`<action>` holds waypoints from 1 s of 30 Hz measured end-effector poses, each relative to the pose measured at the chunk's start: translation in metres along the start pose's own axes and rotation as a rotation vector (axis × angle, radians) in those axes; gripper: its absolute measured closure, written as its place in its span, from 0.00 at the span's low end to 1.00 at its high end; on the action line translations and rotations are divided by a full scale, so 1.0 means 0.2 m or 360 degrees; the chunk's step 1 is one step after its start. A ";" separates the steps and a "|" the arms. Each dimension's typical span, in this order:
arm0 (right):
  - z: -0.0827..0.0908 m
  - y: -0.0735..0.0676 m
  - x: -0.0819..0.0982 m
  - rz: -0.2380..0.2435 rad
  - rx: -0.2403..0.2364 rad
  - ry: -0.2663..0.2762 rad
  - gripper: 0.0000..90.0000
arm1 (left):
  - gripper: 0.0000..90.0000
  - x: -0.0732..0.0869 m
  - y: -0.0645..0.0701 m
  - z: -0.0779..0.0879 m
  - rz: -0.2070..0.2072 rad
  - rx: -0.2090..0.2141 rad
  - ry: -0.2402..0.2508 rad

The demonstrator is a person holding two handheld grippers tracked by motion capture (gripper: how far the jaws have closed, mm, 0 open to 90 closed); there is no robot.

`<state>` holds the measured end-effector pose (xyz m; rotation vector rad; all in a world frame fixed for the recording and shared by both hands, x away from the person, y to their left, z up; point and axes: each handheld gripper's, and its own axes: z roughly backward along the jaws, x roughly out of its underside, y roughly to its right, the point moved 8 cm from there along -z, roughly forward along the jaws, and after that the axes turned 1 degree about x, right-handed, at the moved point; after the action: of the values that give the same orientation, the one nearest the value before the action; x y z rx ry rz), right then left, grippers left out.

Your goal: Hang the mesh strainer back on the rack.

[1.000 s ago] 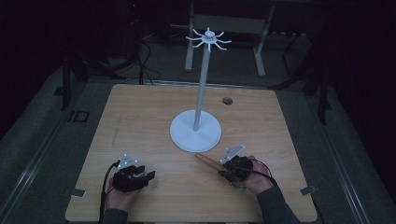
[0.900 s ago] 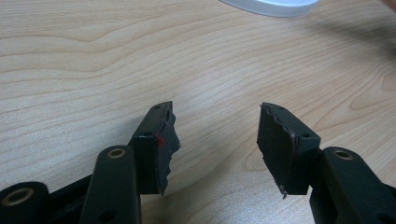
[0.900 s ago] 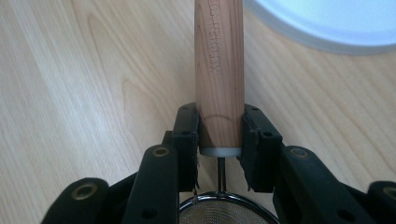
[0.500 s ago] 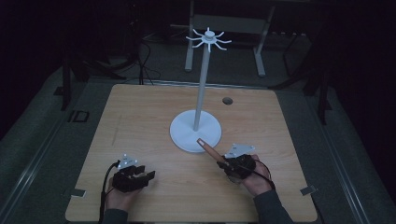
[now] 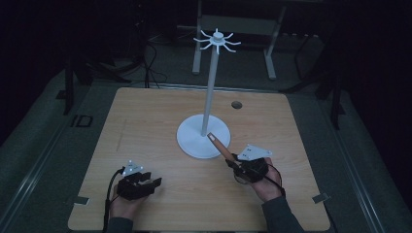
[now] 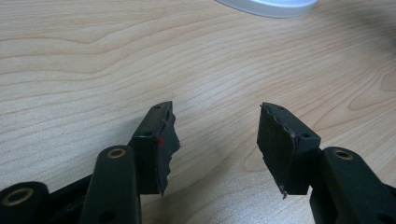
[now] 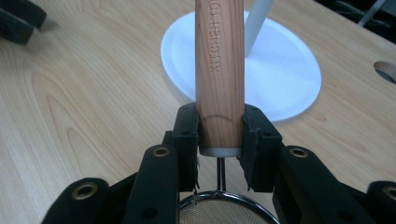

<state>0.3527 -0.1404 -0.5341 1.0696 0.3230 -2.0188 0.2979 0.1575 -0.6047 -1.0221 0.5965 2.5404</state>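
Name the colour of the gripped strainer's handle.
Light reddish-brown wooden strainer handle, clearest in the right gripper view.

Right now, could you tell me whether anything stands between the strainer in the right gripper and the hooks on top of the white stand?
Nothing visible does. The right gripper holds the strainer by its wooden handle, just short of the stand.

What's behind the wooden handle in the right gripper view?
The white stand base and its pole on the table. The wooden handle, clamped in the right gripper, covers part of the base.

Stand [image 5: 203,137] mid-table [image 5: 145,121], strainer handle [image 5: 218,144] before its base, hole [image 5: 236,104] behind right
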 end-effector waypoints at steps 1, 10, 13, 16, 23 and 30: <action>0.00 0.00 -0.01 -0.0006 0.0000 0.0010 0.77 | 0.51 0.00 0.00 0.00 0.0000 0.0000 0.0000; 0.01 0.00 -0.08 -0.0029 0.0019 0.0086 0.77 | 0.51 0.00 0.00 0.00 0.0001 -0.0002 0.0005; 0.01 0.00 -0.11 -0.0041 0.0030 0.0111 0.77 | 0.51 0.00 0.00 0.00 0.0002 -0.0002 0.0008; 0.01 0.00 -0.12 -0.0064 0.0036 0.0134 0.77 | 0.51 0.00 0.00 0.00 0.0004 -0.0002 0.0010; 0.02 0.01 -0.16 -0.0103 0.0057 0.0176 0.77 | 0.51 0.00 0.00 0.00 0.0009 -0.0001 0.0015; 0.03 0.03 -0.19 -0.0143 0.0080 0.0211 0.77 | 0.51 0.00 0.00 0.00 0.0006 -0.0003 0.0014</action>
<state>0.3655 -0.1273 -0.5004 1.2432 0.3972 -2.0486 0.2982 0.1582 -0.6038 -1.0348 0.5988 2.5412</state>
